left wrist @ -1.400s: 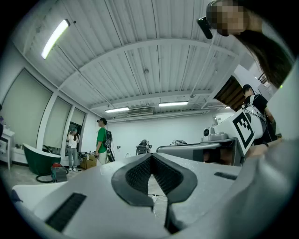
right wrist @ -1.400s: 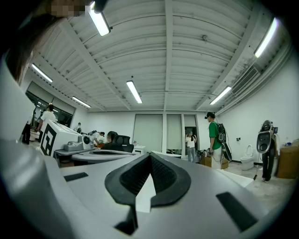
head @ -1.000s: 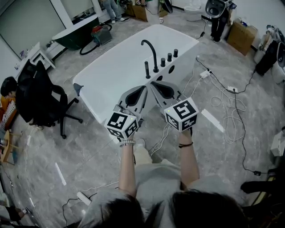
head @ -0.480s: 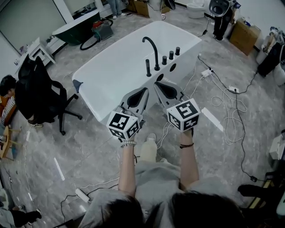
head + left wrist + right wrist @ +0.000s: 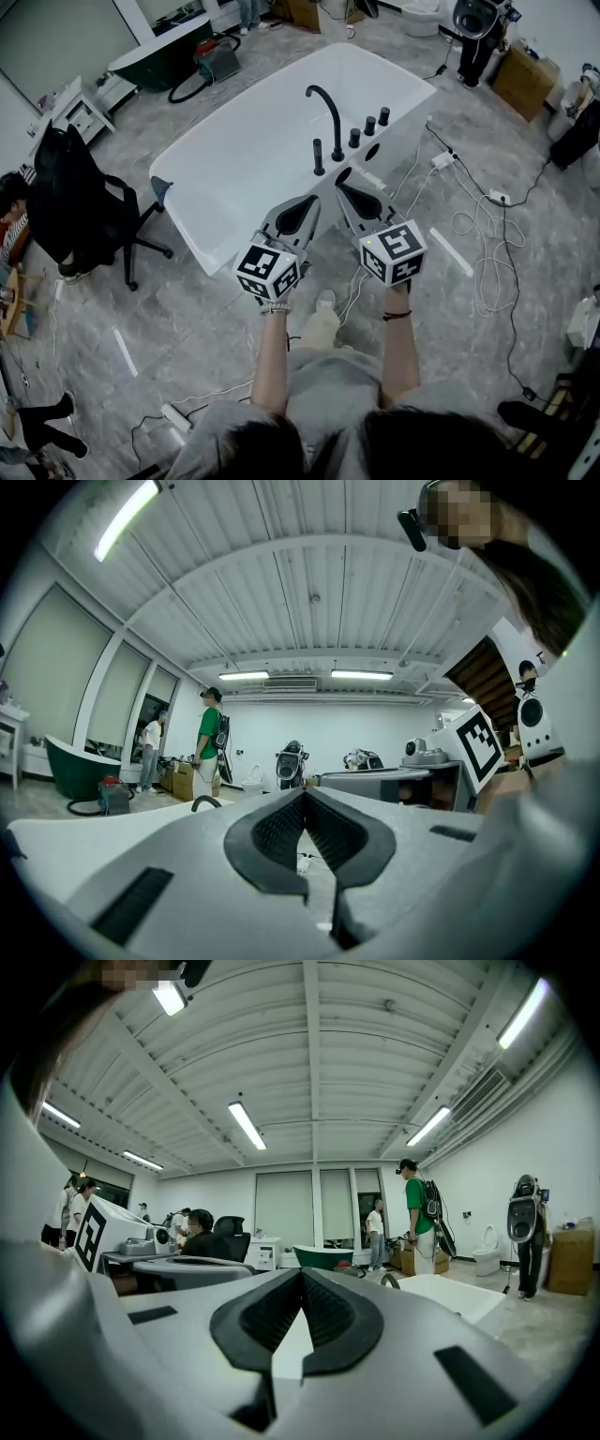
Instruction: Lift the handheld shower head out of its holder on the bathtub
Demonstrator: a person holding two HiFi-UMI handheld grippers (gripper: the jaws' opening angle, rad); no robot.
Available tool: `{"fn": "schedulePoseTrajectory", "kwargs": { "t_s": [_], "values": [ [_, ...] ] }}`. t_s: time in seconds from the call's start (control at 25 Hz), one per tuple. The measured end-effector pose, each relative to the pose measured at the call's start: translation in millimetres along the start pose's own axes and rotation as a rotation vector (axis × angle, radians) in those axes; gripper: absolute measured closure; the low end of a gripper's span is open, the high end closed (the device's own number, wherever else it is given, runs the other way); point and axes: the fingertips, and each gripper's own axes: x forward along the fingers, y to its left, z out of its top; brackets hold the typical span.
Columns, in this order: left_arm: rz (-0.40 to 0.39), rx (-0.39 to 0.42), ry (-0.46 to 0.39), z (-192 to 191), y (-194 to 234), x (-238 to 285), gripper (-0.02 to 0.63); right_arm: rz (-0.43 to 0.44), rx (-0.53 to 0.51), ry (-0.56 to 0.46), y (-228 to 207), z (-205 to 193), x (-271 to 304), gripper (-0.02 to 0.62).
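Note:
The white bathtub (image 5: 234, 178) stands ahead of me on the grey floor. On its near rim a black handheld shower head (image 5: 319, 157) stands upright in its holder, beside the arched black faucet (image 5: 328, 112) and three black knobs (image 5: 369, 126). My left gripper (image 5: 312, 200) and right gripper (image 5: 341, 186) are held side by side just short of that rim, pointing level at the tub. Both are shut with nothing between the jaws, as the left gripper (image 5: 305, 794) and right gripper (image 5: 301, 1272) show in their own views. The shower head is a short way beyond the tips, untouched.
A black office chair (image 5: 75, 202) stands left of the tub. White cables (image 5: 487, 244) and a power strip (image 5: 442, 157) lie on the floor at the right. A green tub (image 5: 159, 61) and cardboard boxes (image 5: 522, 80) are at the back. People (image 5: 416, 1213) stand behind.
Both grippers have moved forward and down toward the tub's near rim, staying side by side. Their jaws stay shut.

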Motion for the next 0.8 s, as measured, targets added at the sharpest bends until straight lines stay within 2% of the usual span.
{"fn": "schedulePoseTrajectory", "kwargs": {
  "t_s": [0.28,0.56,0.8],
  "values": [
    [-0.010,-0.023,0.021,-4.5,51.3,50.7,0.601,-0.001,0.016,0.042,-42.0,-7.1,57.5,0.594],
    [-0.019,-0.043,0.044,-13.2,101.2,75.4,0.601,-0.004,0.020,0.080,-62.3,-17.2,107.5,0.594],
    [-0.031,-0.063,0.080,-32.6,126.6,92.9,0.601,-0.045,0.055,0.112,-83.8,-43.1,129.4,0.594]
  ]
}}
